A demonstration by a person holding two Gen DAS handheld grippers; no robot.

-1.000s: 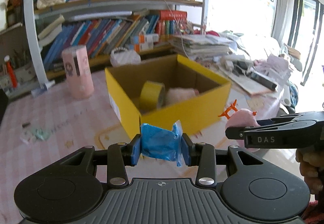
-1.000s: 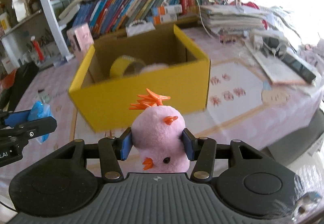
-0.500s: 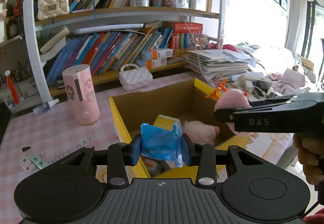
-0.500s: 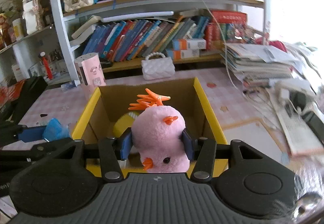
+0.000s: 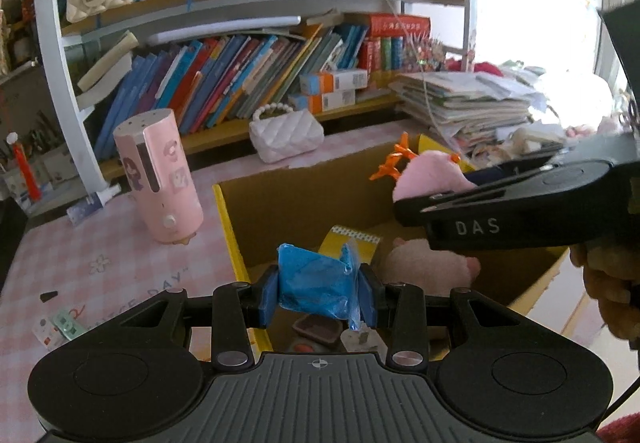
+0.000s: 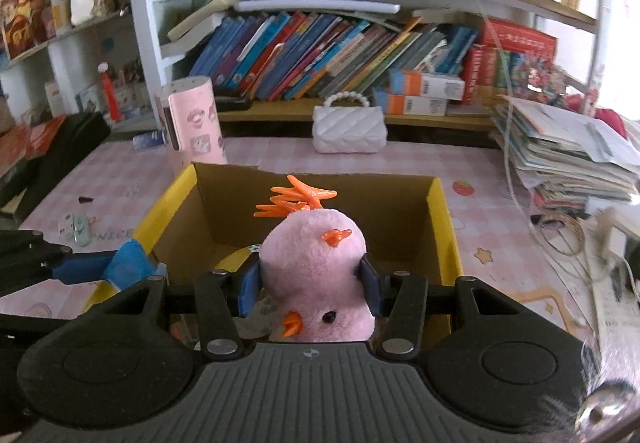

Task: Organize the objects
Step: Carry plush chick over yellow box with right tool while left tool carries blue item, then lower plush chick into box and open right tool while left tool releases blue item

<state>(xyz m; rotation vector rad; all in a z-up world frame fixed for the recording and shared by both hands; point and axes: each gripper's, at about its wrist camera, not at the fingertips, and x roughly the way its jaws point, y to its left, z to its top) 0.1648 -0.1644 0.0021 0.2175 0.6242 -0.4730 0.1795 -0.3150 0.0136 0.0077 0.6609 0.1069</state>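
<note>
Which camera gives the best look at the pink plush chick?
The right wrist view: the pink plush chick sits centred between the fingers, upside down, feet, beak and eye visible. The left wrist view shows it only from the side, partly hidden by the right gripper.

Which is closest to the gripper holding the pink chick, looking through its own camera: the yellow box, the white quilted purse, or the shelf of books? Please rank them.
From the right gripper, in the right wrist view:
1. Yellow box: directly beneath and just ahead.
2. White quilted purse: past the box, on the table's far edge.
3. Shelf of books: behind the purse, at the back.
</note>
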